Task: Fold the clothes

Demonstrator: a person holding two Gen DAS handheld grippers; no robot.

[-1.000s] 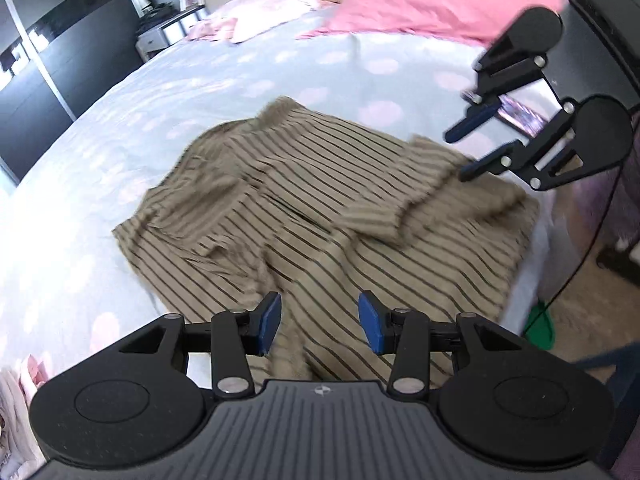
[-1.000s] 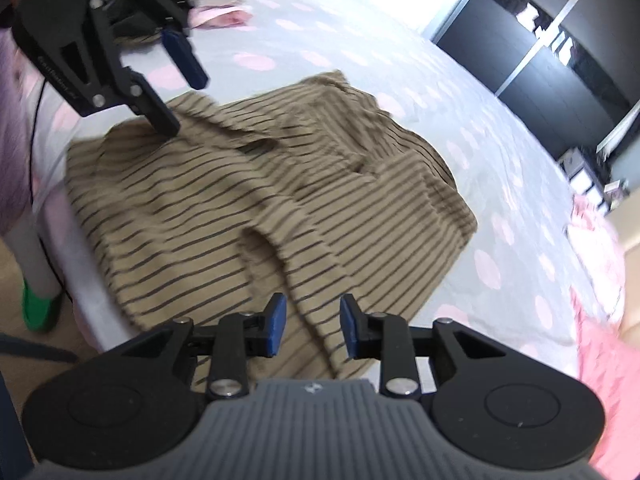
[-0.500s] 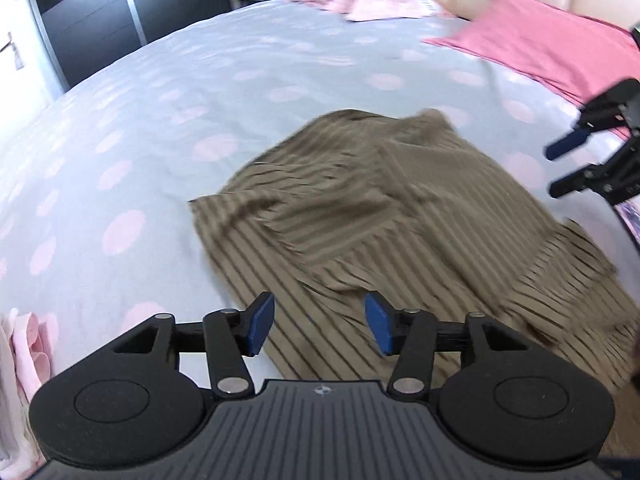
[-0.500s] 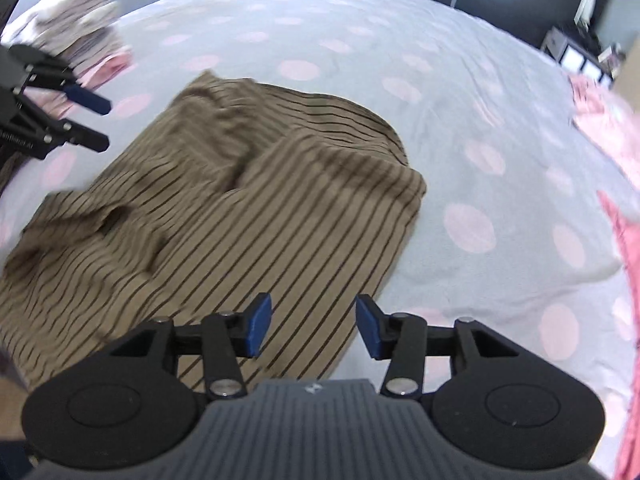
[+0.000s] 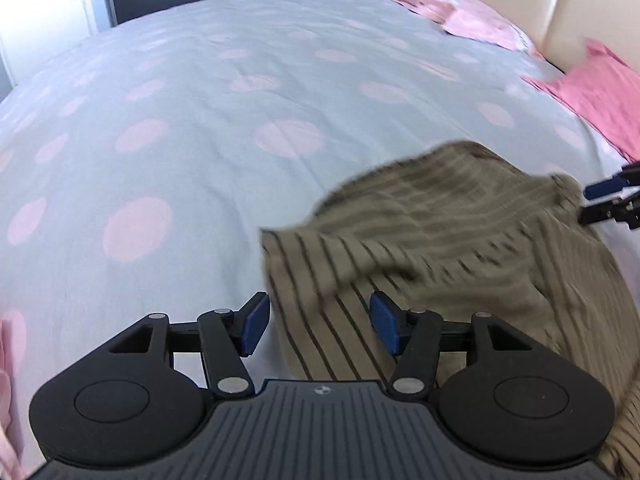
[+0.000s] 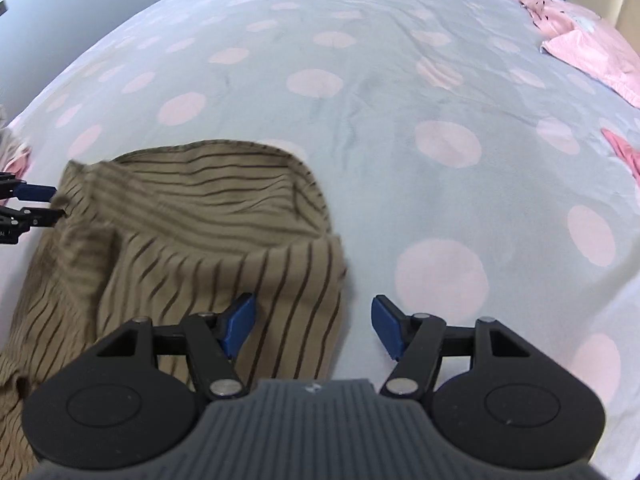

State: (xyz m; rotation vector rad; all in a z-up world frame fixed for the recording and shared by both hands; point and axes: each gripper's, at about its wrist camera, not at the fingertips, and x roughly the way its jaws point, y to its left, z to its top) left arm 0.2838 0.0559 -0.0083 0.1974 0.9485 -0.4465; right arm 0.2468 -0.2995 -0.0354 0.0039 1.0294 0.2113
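The striped garment (image 6: 192, 240) lies rumpled on the bed's (image 6: 360, 80) near edge — unfolded — with both hand-held grippers, left (image 5: 316, 324) and right (image 6: 312, 322), wide and empty.

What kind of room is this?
Most likely a bedroom. A big bed with a grey, pink-dotted cover fills the view, pink pillows lie by a padded headboard, and a striped brown garment lies on it.
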